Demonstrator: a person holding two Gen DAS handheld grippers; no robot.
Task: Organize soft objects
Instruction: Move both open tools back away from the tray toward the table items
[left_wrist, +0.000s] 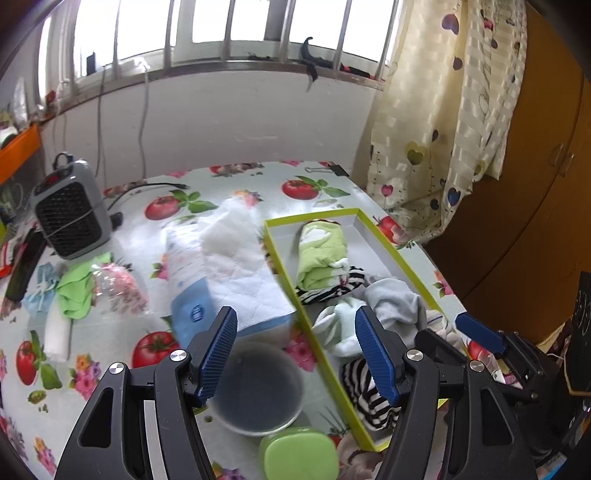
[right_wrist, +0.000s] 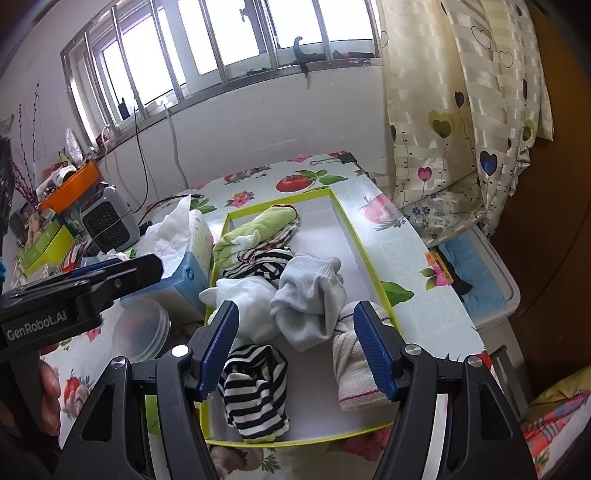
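A shallow white tray with a yellow-green rim (right_wrist: 347, 218) (left_wrist: 280, 254) holds several rolled socks: a green roll (right_wrist: 255, 230) (left_wrist: 321, 254), a grey-white sock (right_wrist: 310, 295) (left_wrist: 395, 299), a white one (right_wrist: 247, 295), two black-and-white striped ones (right_wrist: 255, 387) (right_wrist: 258, 262) and a cream one with a red stripe (right_wrist: 354, 369). My right gripper (right_wrist: 299, 350) is open and empty above the tray's near end. My left gripper (left_wrist: 295, 354) is open and empty over the tray's left rim. Loose soft items lie on the table's left: a green cloth (left_wrist: 75, 291), a white roll (left_wrist: 57, 336).
A tissue pack (left_wrist: 229, 273) lies left of the tray. A clear round container (left_wrist: 258, 391) and a green lid (left_wrist: 299, 458) sit near the front. A grey heater (left_wrist: 70, 218) stands at far left. A curtain (left_wrist: 443, 129) and a wooden cabinet (left_wrist: 535, 184) are to the right.
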